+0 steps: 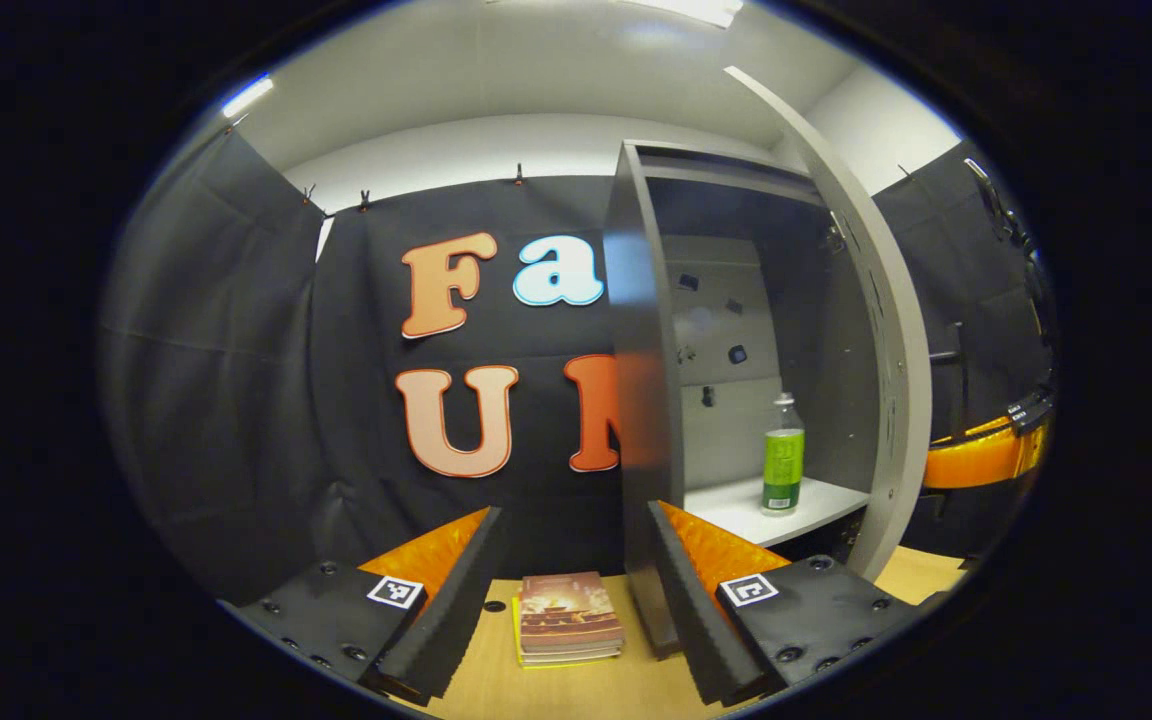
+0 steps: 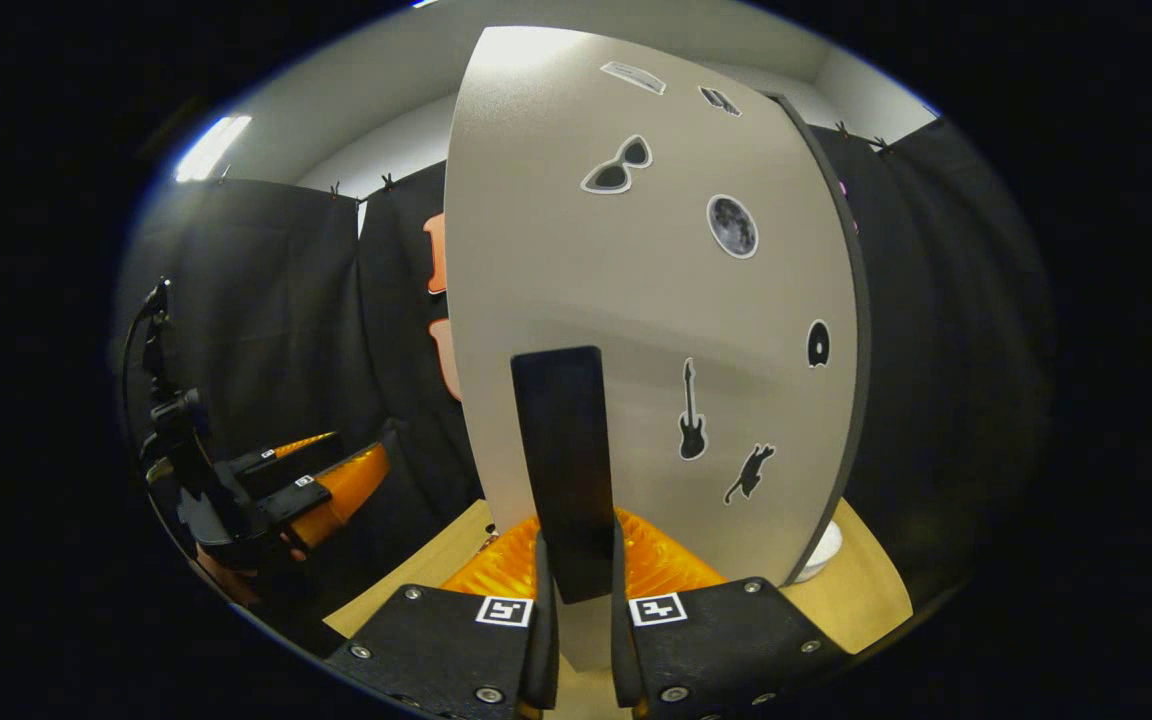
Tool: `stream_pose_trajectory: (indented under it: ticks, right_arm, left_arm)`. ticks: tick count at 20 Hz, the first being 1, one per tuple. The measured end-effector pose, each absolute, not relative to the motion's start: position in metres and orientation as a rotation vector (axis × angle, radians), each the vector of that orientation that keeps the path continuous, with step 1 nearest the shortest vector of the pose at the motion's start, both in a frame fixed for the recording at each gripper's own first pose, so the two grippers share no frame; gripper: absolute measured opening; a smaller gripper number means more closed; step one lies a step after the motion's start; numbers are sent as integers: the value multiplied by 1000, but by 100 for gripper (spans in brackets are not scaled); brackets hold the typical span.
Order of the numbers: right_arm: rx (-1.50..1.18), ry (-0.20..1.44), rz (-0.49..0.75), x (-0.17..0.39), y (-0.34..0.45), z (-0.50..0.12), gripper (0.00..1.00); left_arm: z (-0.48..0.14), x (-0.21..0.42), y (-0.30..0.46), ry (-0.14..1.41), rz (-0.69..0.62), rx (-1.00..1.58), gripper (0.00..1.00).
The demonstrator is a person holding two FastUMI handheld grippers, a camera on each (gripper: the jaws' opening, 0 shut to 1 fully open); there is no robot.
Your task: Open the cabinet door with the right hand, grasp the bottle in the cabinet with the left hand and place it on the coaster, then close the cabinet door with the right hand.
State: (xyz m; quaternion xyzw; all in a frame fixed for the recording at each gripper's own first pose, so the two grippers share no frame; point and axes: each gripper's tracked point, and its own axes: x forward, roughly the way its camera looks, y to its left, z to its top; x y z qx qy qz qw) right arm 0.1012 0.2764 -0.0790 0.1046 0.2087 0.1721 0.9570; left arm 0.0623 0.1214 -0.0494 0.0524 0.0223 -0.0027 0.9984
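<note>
the cabinet door [image 2: 636,300] was pale grey with black stickers; the bottle [image 1: 783,458] wore a green label; the table [image 1: 576,690] was light wood.

A staged recording booth rather than a lived-in home: black cloth [image 1: 236,400] is clipped up as walls beneath a plain white ceiling. A lone grey cabinet [image 1: 641,400] stands on a wooden tabletop [image 1: 556,690], its door [image 2: 636,300] dotted with stickers.
</note>
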Motion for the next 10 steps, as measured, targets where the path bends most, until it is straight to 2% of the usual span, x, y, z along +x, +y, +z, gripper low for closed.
stream_pose_trajectory:
  ticks: [1, 5, 6, 7, 8, 10]
  right_arm:
    - [211, 436, 338, 93, 268, -79, 21]
    - [208, 420, 271, 59, 220, -73, 21]
    - [211, 413, 252, 54, 211, -73, 18]
    - [216, 407, 238, 50, 202, -73, 18]
    - [225, 402, 225, 48, 194, -73, 18]
    - [232, 391, 200, 53, 184, -75, 17]
  left_arm:
    - [-52, 65, 109, 47, -23, 96, 92]
    - [-50, 70, 62, 49, -88, 46, 95]
    - [-50, 71, 55, 52, -92, 41, 89]
    - [-49, 73, 47, 49, -96, 35, 96]
    - [-47, 74, 39, 48, -100, 31, 89]
    - [-49, 76, 22, 50, -111, 31, 89]
